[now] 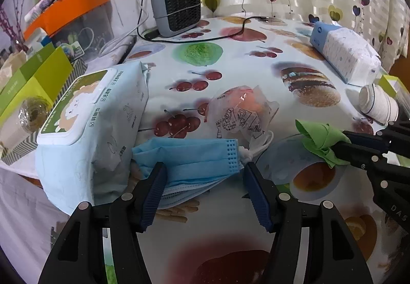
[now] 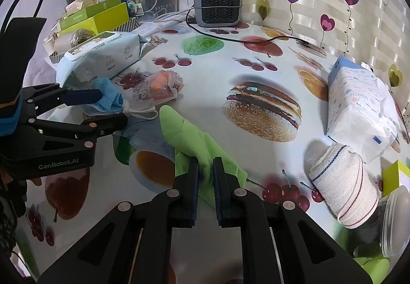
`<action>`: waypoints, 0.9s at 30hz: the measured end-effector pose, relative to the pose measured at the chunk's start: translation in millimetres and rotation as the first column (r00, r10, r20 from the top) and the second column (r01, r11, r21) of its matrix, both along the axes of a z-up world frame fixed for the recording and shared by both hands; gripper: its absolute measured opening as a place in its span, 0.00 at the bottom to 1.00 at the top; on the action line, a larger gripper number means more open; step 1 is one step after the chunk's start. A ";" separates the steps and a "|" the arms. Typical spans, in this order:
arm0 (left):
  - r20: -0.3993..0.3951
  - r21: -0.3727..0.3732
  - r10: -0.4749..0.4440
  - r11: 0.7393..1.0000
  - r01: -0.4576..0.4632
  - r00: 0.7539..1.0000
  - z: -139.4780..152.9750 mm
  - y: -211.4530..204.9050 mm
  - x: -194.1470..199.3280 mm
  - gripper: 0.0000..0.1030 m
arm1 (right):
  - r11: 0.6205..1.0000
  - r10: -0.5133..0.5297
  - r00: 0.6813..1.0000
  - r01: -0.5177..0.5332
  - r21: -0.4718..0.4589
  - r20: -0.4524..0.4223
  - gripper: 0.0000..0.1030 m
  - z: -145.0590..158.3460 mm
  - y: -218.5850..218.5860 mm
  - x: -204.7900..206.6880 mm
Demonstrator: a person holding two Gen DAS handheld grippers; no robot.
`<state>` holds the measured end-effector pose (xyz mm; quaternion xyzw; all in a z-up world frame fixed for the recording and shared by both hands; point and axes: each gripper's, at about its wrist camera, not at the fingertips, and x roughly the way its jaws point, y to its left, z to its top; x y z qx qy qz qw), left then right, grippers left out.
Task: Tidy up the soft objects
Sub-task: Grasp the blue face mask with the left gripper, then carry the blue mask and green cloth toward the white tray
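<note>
Left wrist view is showing the left tool (image 1: 203, 181) standing with its jaws apart, straddling a stack of blue face masks (image 1: 189, 158) that is lying on the table (image 1: 230, 58) just right of a wet-wipes pack (image 1: 84, 114); the pads are not pressing on the masks. Right wrist view is showing the right tool (image 2: 205, 181) clamping together on a green cloth (image 2: 189, 140), whose free end is resting on the tablecloth near the printed hamburger. Beyond the masks a small clear packet with something orange inside (image 1: 243, 109) is lying loose. Farther right, a rolled white towel (image 2: 343, 181) is sitting beside a tissue pack (image 2: 358, 104) printed "FLOWER". The left tool's body is reading "GenRobot.AI" in the right wrist view. Judging by the scatter, the organizing is looking far from finished: the cloth is in hand but not placed, the masks are not yet gripped, and the packet and towel are waiting untouched.
</note>
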<state>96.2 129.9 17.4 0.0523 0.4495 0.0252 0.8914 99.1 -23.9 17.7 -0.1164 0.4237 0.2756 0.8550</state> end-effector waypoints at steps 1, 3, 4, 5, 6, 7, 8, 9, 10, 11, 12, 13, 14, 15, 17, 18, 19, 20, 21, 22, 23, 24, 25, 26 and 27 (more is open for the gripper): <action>0.002 0.004 -0.001 1.000 0.001 1.000 0.0 -0.3 -0.2 0.59 | 1.000 0.000 1.000 0.000 0.000 0.000 0.11 -0.1 -0.1 0.2; 0.007 0.006 0.006 1.000 -0.006 1.000 1.2 0.5 -1.2 0.50 | 1.000 0.000 1.000 0.000 0.001 -0.001 0.11 -0.2 0.8 -0.3; 0.010 0.002 0.009 1.000 -0.009 1.000 1.8 1.6 -1.7 0.49 | 1.000 0.000 1.000 0.000 0.001 0.000 0.11 -0.3 1.2 -0.7; 0.011 -0.001 0.010 1.000 -0.010 1.000 1.9 2.8 -2.3 0.47 | 1.000 -0.001 1.000 0.001 0.002 -0.001 0.11 -0.4 0.1 -0.1; 0.012 0.000 0.011 1.000 -0.011 1.000 1.9 3.4 -2.6 0.45 | 1.000 -0.001 1.000 0.001 0.002 -0.002 0.11 -0.4 0.3 -0.2; 0.016 0.002 0.012 1.000 -0.012 1.000 2.1 3.8 -2.9 0.43 | 1.000 -0.001 1.000 0.001 0.002 -0.001 0.11 -0.3 0.6 -0.5; 0.022 -0.002 0.016 1.000 -0.016 1.000 2.4 5.0 -3.4 0.40 | 1.000 0.000 1.000 0.000 0.001 -0.001 0.11 -0.4 -0.1 0.0; 0.024 -0.006 0.017 1.000 -0.017 1.000 2.5 5.7 -3.4 0.37 | 1.000 -0.001 1.000 0.001 0.002 -0.001 0.11 -0.3 0.4 -0.3; 0.028 -0.010 0.020 1.000 -0.019 0.999 3.0 6.3 -3.9 0.35 | 1.000 -0.001 1.000 0.001 0.003 -0.002 0.11 -0.3 0.2 -0.2; 0.035 -0.013 0.022 1.000 -0.021 0.999 3.7 6.8 -4.5 0.30 | 1.000 -0.001 1.000 0.001 0.002 -0.002 0.11 -0.4 -0.3 0.0; 0.036 -0.016 0.022 1.000 -0.021 0.999 3.7 6.8 -4.8 0.29 | 1.000 0.000 1.000 0.000 0.001 -0.001 0.11 -0.4 0.1 -0.3; 0.032 -0.014 0.018 1.000 -0.017 0.999 3.3 6.5 -4.9 0.27 | 1.000 0.000 1.000 0.000 0.002 -0.001 0.11 -0.5 -0.4 -0.1; 0.040 -0.009 0.019 1.000 -0.019 0.999 4.1 6.2 -6.2 0.24 | 1.000 0.000 1.000 0.000 0.003 -0.001 0.11 -0.6 -0.4 -0.2; 0.045 -0.011 0.020 1.000 -0.020 0.999 4.8 6.5 -7.3 0.23 | 1.000 -0.001 1.000 0.001 0.002 0.000 0.11 -0.6 0.4 -0.6; 0.050 -0.021 0.020 1.000 -0.019 0.999 6.5 6.8 -10.3 0.22 | 1.000 0.000 1.000 0.000 0.001 0.000 0.11 -0.8 -0.6 -0.4; 0.053 -0.024 0.021 1.000 -0.020 0.998 7.0 7.1 -11.3 0.22 | 1.000 -0.001 1.000 0.001 0.001 0.000 0.11 -0.7 -0.6 -0.8; 0.050 -0.029 0.019 0.999 -0.018 0.999 7.4 7.3 -12.7 0.22 | 1.000 -0.002 1.000 0.002 0.001 0.000 0.11 -0.5 -0.7 -1.4; 0.051 -0.035 0.020 0.999 -0.018 0.998 8.2 7.3 -14.7 0.22 | 1.000 -0.004 1.000 0.004 0.002 0.001 0.11 0.0 -1.6 -1.7; 0.056 -0.038 0.020 0.999 -0.018 0.998 9.3 7.2 -16.5 0.22 | 1.000 -0.006 1.000 0.006 0.003 0.003 0.11 0.3 -3.1 -2.2; 0.059 -0.041 0.019 0.999 -0.017 0.998 10.3 7.1 -18.3 0.22 | 1.000 -0.009 1.000 0.009 0.005 0.007 0.11 1.1 -4.1 -3.1; 0.058 -0.045 0.018 0.999 -0.016 0.998 11.2 6.6 -20.3 0.22 | 1.000 -0.012 1.000 0.012 0.007 0.009 0.11 1.6 -5.9 -4.0; 0.061 -0.047 0.020 0.999 -0.017 0.998 12.1 6.3 -22.0 0.22 | 1.000 -0.016 1.000 0.016 0.009 0.010 0.11 2.6 -7.2 -4.9; 0.065 -0.051 0.016 0.999 -0.013 0.998 13.9 5.2 -24.7 0.22 | 1.000 -0.019 1.000 0.018 0.012 0.012 0.11 3.4 -8.7 -5.8; 0.065 -0.053 0.012 0.999 -0.009 0.998 14.9 4.3 -26.7 0.22 | 1.000 -0.021 1.000 0.020 0.016 0.015 0.11 4.6 -10.1 -7.0; 0.066 -0.053 0.011 0.999 -0.007 0.998 16.1 3.5 -27.9 0.22 | 1.000 -0.023 1.000 0.023 0.021 0.019 0.11 6.5 -11.7 -8.4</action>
